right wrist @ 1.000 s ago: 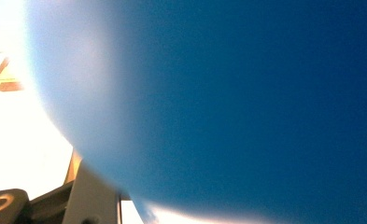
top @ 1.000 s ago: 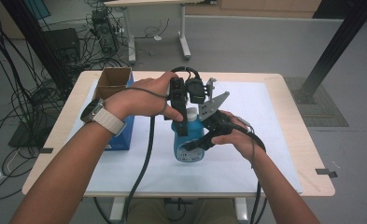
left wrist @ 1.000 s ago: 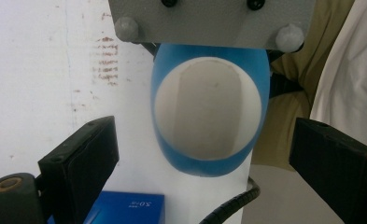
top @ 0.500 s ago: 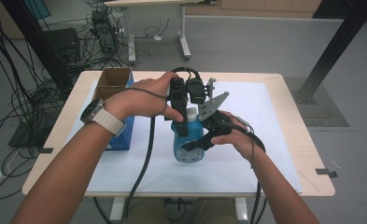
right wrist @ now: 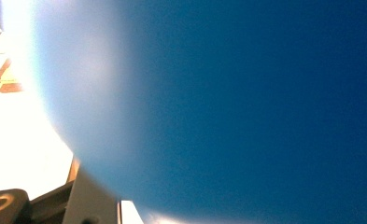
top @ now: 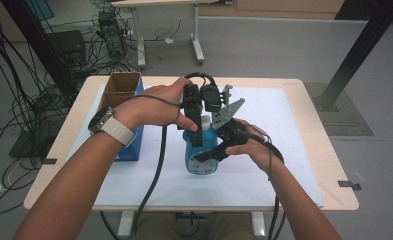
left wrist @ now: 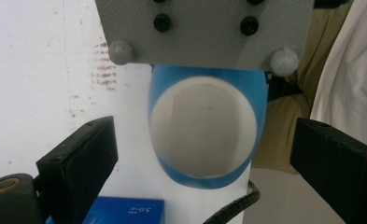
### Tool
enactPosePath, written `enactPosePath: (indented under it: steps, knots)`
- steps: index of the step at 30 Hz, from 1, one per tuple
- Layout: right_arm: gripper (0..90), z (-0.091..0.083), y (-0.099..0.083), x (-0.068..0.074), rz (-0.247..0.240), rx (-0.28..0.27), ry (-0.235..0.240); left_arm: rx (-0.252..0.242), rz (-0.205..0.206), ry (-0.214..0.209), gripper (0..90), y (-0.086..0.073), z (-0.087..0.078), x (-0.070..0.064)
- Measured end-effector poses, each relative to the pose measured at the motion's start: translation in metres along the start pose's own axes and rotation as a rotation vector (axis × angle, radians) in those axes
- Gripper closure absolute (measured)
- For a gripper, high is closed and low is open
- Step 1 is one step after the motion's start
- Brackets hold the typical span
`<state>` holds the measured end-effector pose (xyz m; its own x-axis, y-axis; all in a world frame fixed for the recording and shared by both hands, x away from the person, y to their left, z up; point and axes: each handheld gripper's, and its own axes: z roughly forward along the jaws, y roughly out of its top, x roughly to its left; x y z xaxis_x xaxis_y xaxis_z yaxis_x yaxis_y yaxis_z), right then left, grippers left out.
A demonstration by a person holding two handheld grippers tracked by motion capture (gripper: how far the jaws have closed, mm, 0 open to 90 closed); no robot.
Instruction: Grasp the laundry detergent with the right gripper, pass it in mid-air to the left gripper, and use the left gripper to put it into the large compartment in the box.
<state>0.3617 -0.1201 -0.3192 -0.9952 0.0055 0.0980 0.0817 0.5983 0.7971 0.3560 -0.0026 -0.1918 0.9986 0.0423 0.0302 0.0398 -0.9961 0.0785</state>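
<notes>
Left gripper [top: 196, 131] is pointing down over the blue bottle [top: 200, 157], its jaws standing wide apart; in the left gripper view the bottle's white round top [left wrist: 203, 127] is lying between the fingers [left wrist: 81, 154], touching neither. Right gripper [top: 215, 150] is pressing against the bottle's side on the white mat [top: 284, 150]; whether its jaws are gripping cannot be told. A blue box [top: 134, 135] is standing beyond the left fingers.
</notes>
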Motion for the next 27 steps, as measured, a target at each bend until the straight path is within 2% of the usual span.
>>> enactPosePath:
  steps: [18,27]
  knots:
    - [44.3,-0.004,0.002,0.002,0.007,-0.024,0.005,-0.033,0.002,0.003,9.3,0.003,0.007,0.003]
    - [44.3,-0.006,0.002,0.002,0.002,-0.040,0.002,-0.045,-0.001,-0.010,9.8,0.001,0.011,0.004]
